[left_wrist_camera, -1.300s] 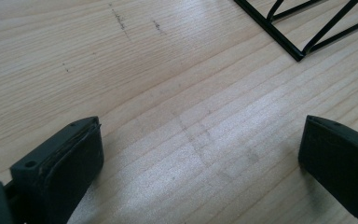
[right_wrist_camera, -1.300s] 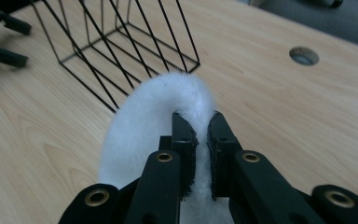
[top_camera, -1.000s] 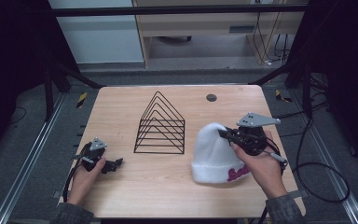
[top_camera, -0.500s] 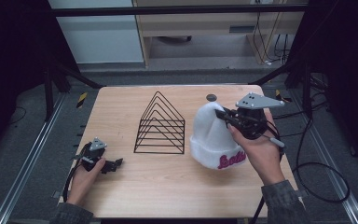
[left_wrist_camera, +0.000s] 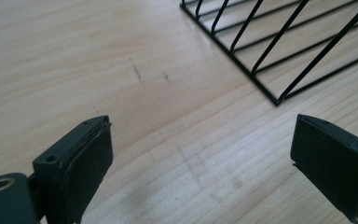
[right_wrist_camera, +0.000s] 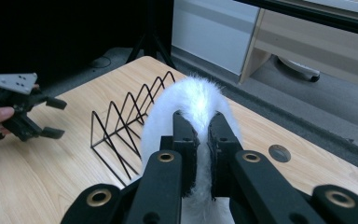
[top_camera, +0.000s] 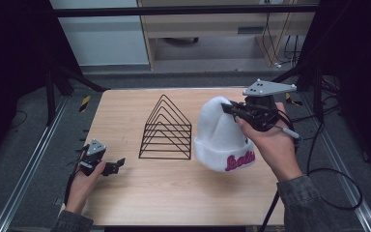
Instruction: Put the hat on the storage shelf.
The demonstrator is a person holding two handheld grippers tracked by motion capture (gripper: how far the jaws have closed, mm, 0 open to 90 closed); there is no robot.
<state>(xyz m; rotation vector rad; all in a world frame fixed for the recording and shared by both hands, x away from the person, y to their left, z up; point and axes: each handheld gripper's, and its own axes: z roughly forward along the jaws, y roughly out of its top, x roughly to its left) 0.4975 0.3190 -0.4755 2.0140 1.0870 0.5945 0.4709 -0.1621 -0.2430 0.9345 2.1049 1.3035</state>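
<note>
A white knit beanie [top_camera: 221, 135] with pink lettering on its cuff hangs above the table's right half. My right gripper [top_camera: 228, 107] is shut on its crown; in the right gripper view the jaws pinch the fuzzy white top of the beanie [right_wrist_camera: 198, 100]. A black wire rack [top_camera: 166, 130] of triangular loops stands mid-table, just left of the hat. My left gripper [top_camera: 120, 163] rests low near the table's front left, jaws wide open with bare wood between them, and a corner of the rack [left_wrist_camera: 270, 56] lies ahead of it.
A small dark round disc [right_wrist_camera: 279, 152] sits in the tabletop beyond the beanie. Black cables trail off the table's right side [top_camera: 319, 169]. Metal frame rails [top_camera: 29, 164] run along both sides of the table. A cabinet stands behind.
My right gripper has lifted the beanie off the table and carried it up and away from the front edge. The left gripper has stayed in place, open.
</note>
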